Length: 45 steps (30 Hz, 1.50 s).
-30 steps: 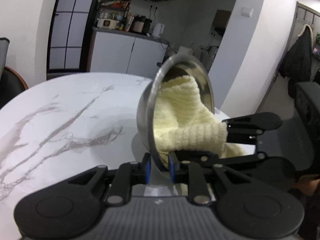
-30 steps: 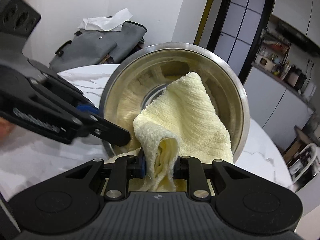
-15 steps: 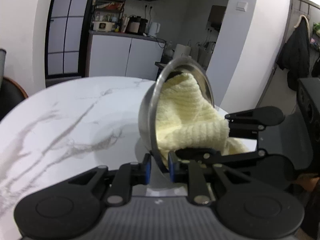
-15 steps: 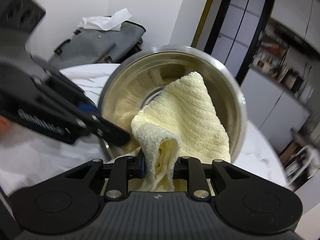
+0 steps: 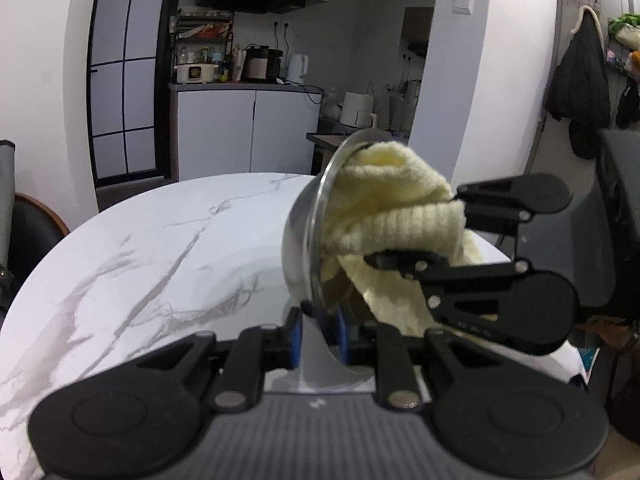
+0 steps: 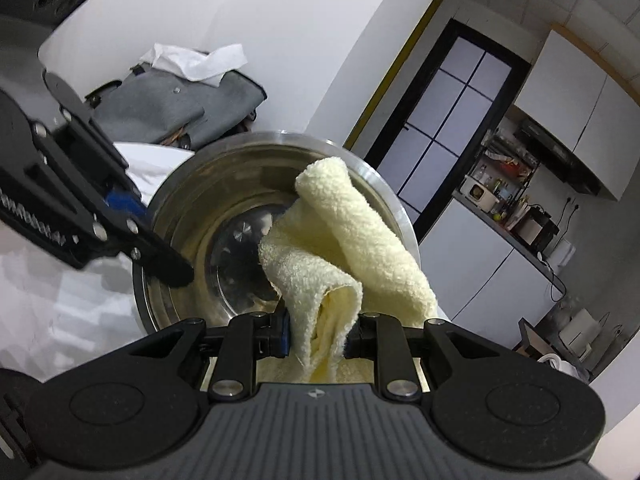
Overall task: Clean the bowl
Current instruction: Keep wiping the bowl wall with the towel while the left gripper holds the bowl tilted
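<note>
Near the middle of both views, the left tool [image 5: 318, 334] pinches the rim of the tipped metal bowl [image 6: 224, 216] above the table [image 5: 160, 248]. Right tool [image 6: 320, 334] squeezes the yellow cloth [image 6: 344, 236] inside. Wiping looks underway, probably unfinished.

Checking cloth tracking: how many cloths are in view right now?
1. A pale yellow terry cloth is pinched in the right gripper and pressed inside the tilted stainless steel bowl, which the left gripper clamps by its rim. None other visible.
</note>
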Each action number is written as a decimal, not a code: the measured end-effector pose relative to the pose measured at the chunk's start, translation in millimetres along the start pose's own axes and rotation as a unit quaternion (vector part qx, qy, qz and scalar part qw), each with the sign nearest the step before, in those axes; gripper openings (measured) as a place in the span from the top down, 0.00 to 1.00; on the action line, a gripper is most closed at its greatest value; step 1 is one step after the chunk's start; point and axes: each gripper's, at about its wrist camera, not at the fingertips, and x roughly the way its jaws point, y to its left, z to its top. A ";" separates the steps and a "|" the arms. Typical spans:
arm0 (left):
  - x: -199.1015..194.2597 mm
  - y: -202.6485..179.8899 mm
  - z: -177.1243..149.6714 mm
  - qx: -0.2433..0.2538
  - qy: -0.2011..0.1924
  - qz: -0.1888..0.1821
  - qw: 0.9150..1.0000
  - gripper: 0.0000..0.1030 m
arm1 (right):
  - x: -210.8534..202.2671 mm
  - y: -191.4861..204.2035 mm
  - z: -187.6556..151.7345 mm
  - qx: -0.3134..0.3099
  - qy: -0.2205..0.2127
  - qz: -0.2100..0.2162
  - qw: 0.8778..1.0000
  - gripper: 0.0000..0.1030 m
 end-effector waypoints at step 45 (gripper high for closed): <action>6.0 7.2 -4.8 -0.020 0.000 -0.013 1.000 0.79 | 1.0 1.1 -9.1 0.003 0.032 0.016 0.999 0.77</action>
